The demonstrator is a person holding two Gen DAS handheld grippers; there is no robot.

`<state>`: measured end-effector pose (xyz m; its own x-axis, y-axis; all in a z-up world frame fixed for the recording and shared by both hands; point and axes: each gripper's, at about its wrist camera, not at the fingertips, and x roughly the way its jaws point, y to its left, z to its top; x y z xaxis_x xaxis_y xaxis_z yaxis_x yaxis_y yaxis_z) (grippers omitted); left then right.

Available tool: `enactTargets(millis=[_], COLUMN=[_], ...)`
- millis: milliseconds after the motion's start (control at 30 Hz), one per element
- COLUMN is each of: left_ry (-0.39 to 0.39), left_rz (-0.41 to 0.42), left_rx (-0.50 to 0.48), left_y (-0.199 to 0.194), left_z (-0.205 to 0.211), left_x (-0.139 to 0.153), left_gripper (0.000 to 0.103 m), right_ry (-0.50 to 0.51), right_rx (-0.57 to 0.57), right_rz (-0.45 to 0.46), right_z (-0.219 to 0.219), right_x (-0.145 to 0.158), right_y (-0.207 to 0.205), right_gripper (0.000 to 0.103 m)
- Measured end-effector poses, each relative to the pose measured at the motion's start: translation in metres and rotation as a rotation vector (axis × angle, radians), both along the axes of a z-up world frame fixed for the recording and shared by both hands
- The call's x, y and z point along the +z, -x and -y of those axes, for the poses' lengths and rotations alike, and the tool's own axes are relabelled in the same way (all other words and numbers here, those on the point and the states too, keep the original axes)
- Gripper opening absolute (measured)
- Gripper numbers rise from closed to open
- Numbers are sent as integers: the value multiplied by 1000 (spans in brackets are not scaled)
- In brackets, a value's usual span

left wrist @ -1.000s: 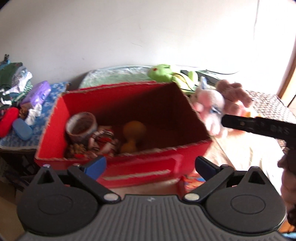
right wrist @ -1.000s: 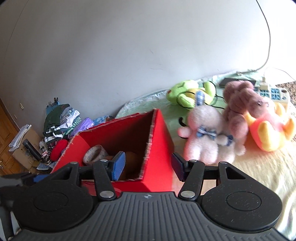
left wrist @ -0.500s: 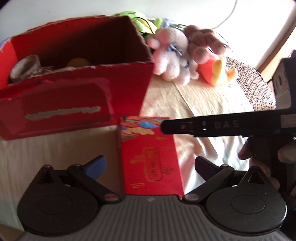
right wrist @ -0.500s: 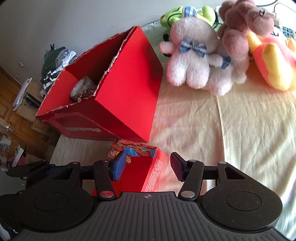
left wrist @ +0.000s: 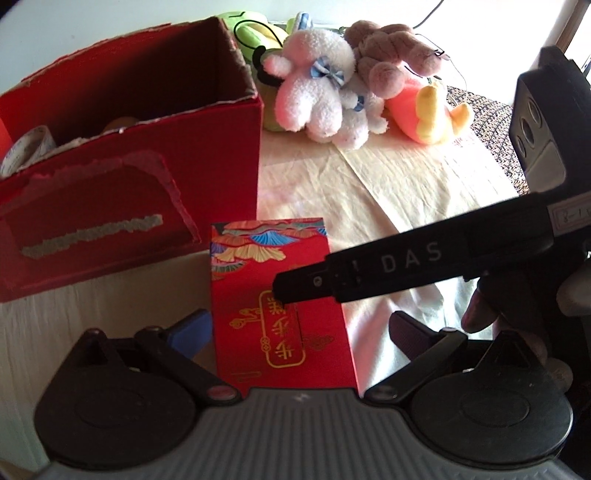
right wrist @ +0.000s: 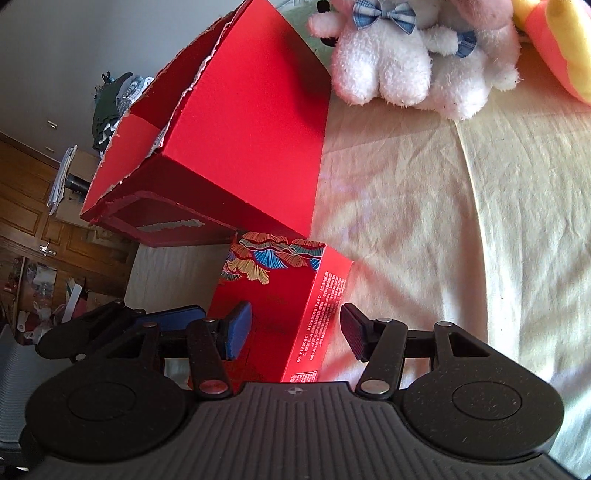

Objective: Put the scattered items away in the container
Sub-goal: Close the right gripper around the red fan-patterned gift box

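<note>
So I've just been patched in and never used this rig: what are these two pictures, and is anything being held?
Each picture comes from a camera riding on a hand-held two-finger tool, looking along its fingers. The left tool and right tool both hang open around the small red gift box on the cream cloth; neither grips it. The black bar crossing the left view is the right tool itself. Behind stands the big red carton, partly filled, with plush toys beside it.

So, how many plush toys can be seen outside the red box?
4: a green one behind the box corner, a white one with a blue bow, a brown one behind it, and a pink-yellow one at the right. More may be hidden.
</note>
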<state>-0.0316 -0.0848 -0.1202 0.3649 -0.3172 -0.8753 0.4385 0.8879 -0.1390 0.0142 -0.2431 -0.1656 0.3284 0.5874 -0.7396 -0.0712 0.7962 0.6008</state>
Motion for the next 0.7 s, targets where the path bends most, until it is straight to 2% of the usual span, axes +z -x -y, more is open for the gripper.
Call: enactTargets(millis=[133, 200, 233, 367, 433, 700], left_ry=[-30, -14, -7, -18, -32, -8], left_rz=[-30, -57, -69, -57, -47, -32], left_rx=[24, 33, 35, 31, 24, -6], left_y=[-6, -8, -9, -7, -5, -4], left_z=[-5, -8, -9, -8, -4, 10], left_x=[-12, -18, -20, -18, -16, -10], left_gripper=[101, 98, 93, 90, 86, 86], right_ry=[-12, -18, -21, -45, -54, -81], right_rx=[20, 27, 30, 31, 27, -21], right_rz=[-21, -28, -30, -57, -61, -27], right_z=[-2, -4, -5, -2, 1, 24], right_x=[-3, -4, -5, -8, -8, 0], right_y=[-6, -9, -10, -14, -15, -6], right_gripper=[62, 62, 62, 64, 64, 60])
